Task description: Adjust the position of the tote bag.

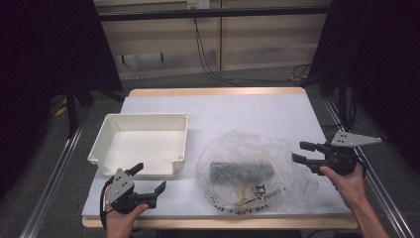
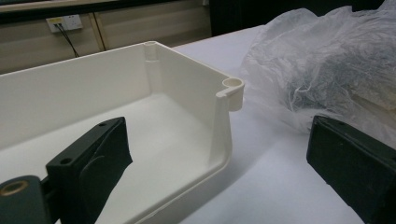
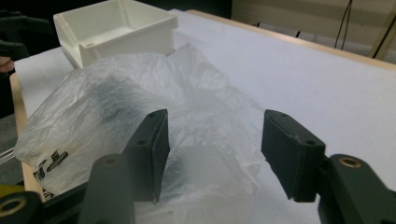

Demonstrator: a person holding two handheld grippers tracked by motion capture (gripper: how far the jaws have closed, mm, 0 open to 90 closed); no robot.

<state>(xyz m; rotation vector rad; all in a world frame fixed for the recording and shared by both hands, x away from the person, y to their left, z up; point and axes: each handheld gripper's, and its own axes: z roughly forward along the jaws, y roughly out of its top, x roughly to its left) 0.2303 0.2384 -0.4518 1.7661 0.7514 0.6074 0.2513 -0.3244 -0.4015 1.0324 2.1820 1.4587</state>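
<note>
A table (image 1: pixel 257 106) covered in a white sheet takes up most of the high view, its wooden edge showing along the far side and at the near corners. The far half of the sheet is bare, giving wide room to move there; a bare strip also runs along the near edge in front of the person.

On the left half sits a white plastic tray (image 1: pixel 106 130), rectangular, open at the top, with small round posts at its corners. Its right wall stands near, but apart from, a crumpled clear plastic bag (image 1: pixel 233 144) that lies right of centre and reaches close to the near edge. A dark, oblong thing (image 1: pixel 241 171) lies inside the bag, blurred by the film; black printed letters show on the bag's near side.

The left gripper (image 1: pixel 149 179) is held low at the near-left corner, just in front of the tray's near wall, pointing forward and to the right. Its jaws stand wide apart and hold nothing; in the left gripper view the tray's corner sits between them, farther off.

The right gripper (image 1: pixel 301 151) is held at the table's right edge, pointing left toward the bag's right side. Its jaws are partly open, and in the right gripper view the bag's film lies between and beyond them without being pinched.
</note>
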